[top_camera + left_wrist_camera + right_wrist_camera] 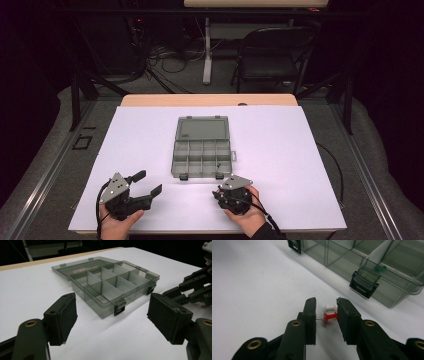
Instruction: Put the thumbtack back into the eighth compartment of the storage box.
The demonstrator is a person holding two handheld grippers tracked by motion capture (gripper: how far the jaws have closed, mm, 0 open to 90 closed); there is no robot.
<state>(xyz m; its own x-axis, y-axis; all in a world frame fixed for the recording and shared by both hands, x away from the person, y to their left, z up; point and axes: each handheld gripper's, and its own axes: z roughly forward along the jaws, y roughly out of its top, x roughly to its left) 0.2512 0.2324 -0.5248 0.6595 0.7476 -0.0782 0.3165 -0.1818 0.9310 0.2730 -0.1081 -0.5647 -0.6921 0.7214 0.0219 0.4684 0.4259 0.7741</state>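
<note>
High view has both hands entering from the bottom edge, each wrapped around a hand-held gripper resting low over the white surface (150, 135). The left hand-held gripper (149, 183) sits at the near left, tilted so its jaws point up and to the right toward the organiser box (202, 147); its jaws stand wide apart and hold nothing. The right hand-held gripper (220, 192) sits just in front of the box's near right corner, the right hand (248, 212) curled under it from behind, the grey plate on top.

Right gripper view gives what the high view is too small to show: between the jaws of the right hand-held gripper (326, 315) a red pushpin (330, 316) lies crosswise, its head against the right jaw and its metal tip at the left jaw, so the jaws are closed in on it. A white pushpin (330, 307) lies just behind it on the surface. A green pushpin (379, 269) sits inside a near compartment of the box, beside a black latch (363, 287).

Left gripper view shows the box from the side, its lid (72, 267) folded flat back, dividers upright, and the right hand-held gripper at the far right edge
</note>
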